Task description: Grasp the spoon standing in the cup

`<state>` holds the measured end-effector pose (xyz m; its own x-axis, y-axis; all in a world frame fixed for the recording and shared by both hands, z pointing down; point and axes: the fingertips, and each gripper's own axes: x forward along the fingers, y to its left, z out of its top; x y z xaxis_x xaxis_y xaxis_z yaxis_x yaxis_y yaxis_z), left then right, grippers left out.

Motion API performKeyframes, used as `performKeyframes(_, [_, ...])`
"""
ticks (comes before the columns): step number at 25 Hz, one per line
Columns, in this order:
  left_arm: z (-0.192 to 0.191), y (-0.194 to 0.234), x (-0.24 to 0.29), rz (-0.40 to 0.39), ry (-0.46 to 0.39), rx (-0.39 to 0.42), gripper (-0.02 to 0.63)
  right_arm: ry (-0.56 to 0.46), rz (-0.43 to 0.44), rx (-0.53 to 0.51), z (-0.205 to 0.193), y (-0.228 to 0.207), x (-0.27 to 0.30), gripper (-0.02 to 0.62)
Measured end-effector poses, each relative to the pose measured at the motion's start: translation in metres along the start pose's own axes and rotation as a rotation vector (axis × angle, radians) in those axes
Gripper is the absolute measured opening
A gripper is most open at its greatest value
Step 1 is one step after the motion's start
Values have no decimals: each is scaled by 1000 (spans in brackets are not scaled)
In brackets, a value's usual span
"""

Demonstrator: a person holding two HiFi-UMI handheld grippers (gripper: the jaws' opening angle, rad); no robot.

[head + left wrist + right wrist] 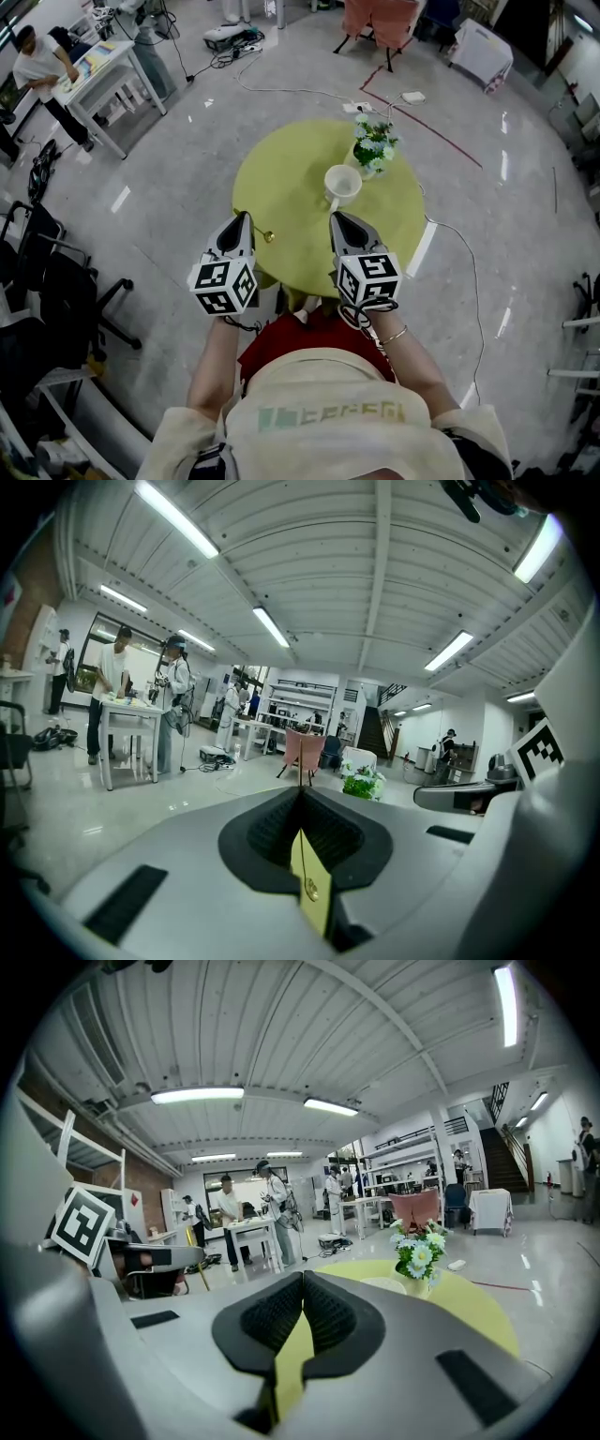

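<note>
Spoon point(310, 887), thin and gold-coloured, is not in the cup point(342, 182). It sits pinched between the pressed-together jaws of the left gripper point(300, 794), over the near edge of the desk point(281, 178) and well apart from the cup. It looks light, stiff and slick, and likely to pivot between the pads, so the slim handle wants a firm, square hold. The right gripper point(302, 1279) is closed on nothing, near the cup.

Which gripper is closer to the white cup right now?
Right. In the head view the right gripper is just below the white cup; the left gripper is farther, lower left.
</note>
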<state>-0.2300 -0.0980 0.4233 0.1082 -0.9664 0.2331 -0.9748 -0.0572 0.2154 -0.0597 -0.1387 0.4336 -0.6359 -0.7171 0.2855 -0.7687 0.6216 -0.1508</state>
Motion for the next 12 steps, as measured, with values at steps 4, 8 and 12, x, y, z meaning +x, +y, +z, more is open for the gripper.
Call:
performKeyframes(4, [-5, 1, -2, 8, 3, -3, 25, 31, 6, -29, -7, 2, 0, 37])
performKeyframes(8, [-5, 1, -3, 10, 3, -4, 25, 36, 16, -31, -7, 3, -1, 37])
performKeyframes(12, [-7, -2, -5, 8, 1, -3, 25, 29, 13, -21, -8, 0, -4, 37])
